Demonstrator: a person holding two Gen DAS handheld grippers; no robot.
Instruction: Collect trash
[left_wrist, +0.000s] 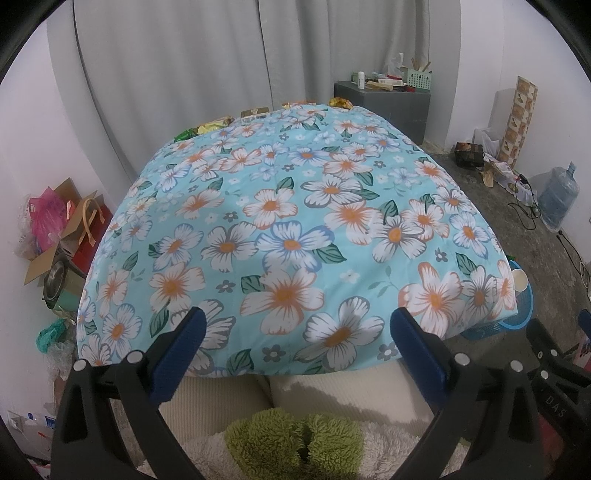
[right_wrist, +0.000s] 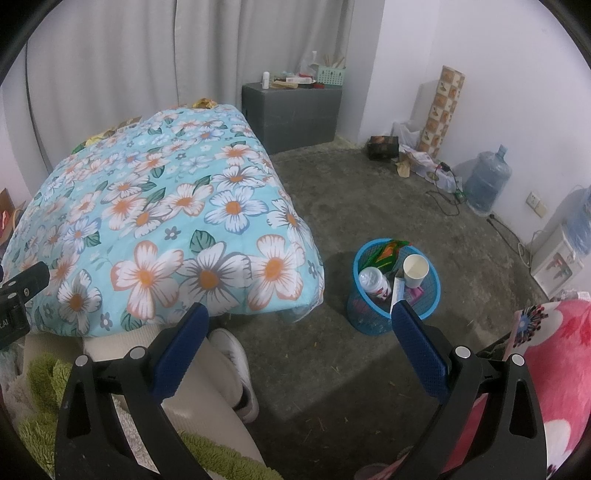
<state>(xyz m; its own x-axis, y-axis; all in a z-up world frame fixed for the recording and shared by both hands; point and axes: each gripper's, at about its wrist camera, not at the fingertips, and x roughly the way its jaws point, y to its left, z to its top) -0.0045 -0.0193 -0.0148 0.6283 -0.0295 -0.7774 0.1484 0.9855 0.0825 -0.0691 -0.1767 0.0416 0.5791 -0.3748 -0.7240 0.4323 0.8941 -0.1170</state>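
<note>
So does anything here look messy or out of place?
Yes: crumpled wrappers lie along the far edge of the flowered cover, not in the blue basket, which already holds a paper cup and bottle. Both tools are open and empty.

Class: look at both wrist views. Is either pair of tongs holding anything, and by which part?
Nothing is held. The left tongs and the right tongs are both open, with nothing between their fingers.

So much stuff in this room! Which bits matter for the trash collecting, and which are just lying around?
For the job:
- blue mesh bin holding a paper cup and a plastic bottle
- wrappers at the far edge of the floral cover
- left gripper and right gripper, both open and empty

Just lying about:
- water jug
- grey cabinet
- cardboard box
</note>
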